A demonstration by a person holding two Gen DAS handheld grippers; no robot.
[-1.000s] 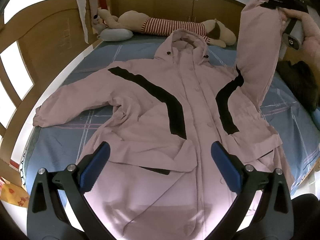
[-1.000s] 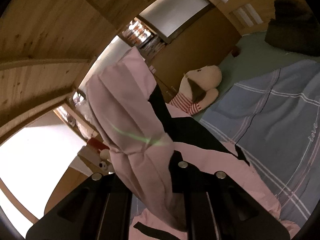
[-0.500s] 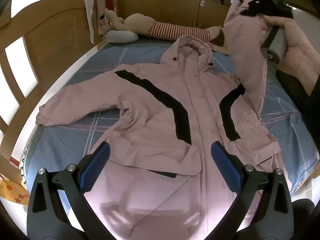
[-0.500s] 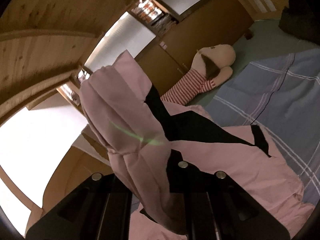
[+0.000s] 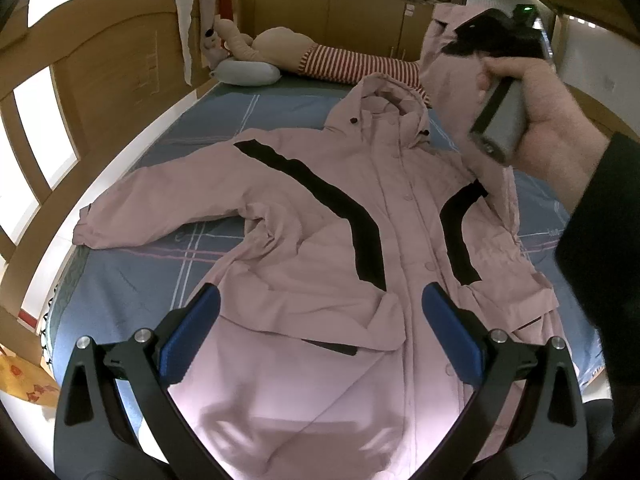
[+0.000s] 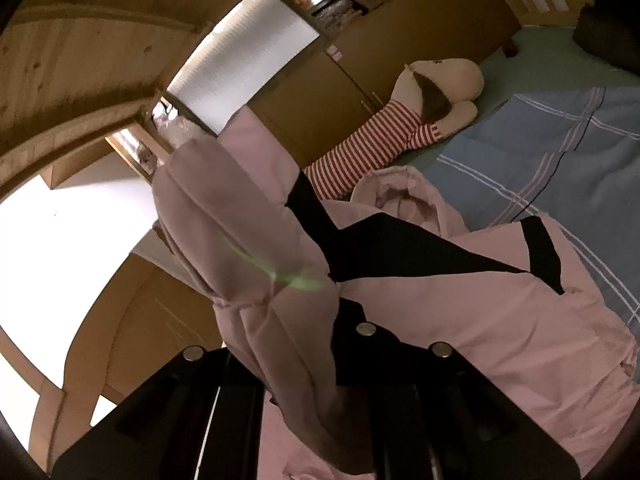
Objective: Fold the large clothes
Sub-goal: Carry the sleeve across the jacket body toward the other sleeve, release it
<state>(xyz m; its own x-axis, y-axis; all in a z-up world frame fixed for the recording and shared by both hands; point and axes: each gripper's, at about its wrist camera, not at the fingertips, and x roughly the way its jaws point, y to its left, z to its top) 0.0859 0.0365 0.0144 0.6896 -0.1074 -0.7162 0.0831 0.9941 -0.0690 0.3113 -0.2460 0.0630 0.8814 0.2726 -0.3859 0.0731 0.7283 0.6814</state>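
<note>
The pink jacket [image 5: 320, 248] with black stripes lies face up on the blue checked bed [image 5: 160, 264], hood toward the headboard, one sleeve spread flat toward the wooden bed rail [image 5: 100, 92]. Its other sleeve [image 6: 248, 240] is lifted off the bed, its cuff clamped between the right tongs [image 6: 304, 364]. The right hand [image 5: 536, 120] grips that tool's handle above the jacket's shoulder, near the hood. The left tongs [image 5: 316, 340] hover released over the jacket's lower front, blue pads wide apart, touching nothing. A striped stuffed toy [image 5: 320, 60] lies along the head of the bed beside a grey pillow [image 5: 244, 72]. Compared with a second ago, the raised sleeve and right hand have swung inward from the bed's outer side toward the hood.
</note>
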